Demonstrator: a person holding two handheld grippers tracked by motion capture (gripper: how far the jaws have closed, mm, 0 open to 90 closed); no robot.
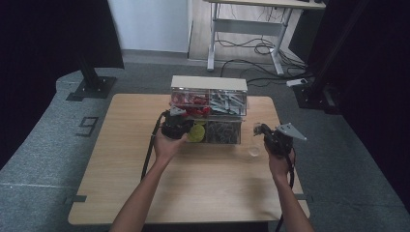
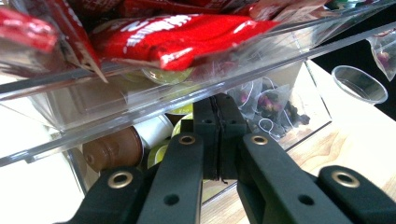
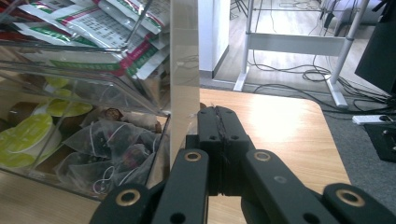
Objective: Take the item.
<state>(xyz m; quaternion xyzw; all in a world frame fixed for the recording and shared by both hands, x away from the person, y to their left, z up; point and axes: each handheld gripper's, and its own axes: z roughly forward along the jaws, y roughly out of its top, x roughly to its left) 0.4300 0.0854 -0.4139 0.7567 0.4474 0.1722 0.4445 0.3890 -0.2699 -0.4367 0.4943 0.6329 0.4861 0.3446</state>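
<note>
Left gripper (image 1: pixel 177 126) parked right at front of clear organizer (image 1: pixel 209 104) on bench (image 1: pixel 193 183), fingers (image 2: pixel 217 135) pressed together, nothing between them. Tips sit under pulled-out upper drawer (image 2: pixel 154 98) with red sachets (image 2: pixel 177 35), facing lower bin with coffee pods (image 2: pixel 114 149) and tea bags (image 2: pixel 271 105). Right gripper (image 1: pixel 263 130) beside organizer's right wall, fingers (image 3: pixel 219 140) closed too, empty. Clear cup (image 1: pixel 254 151) on bench near it, looks empty. My guess: early stage, nothing picked yet, cup unfilled.
</note>
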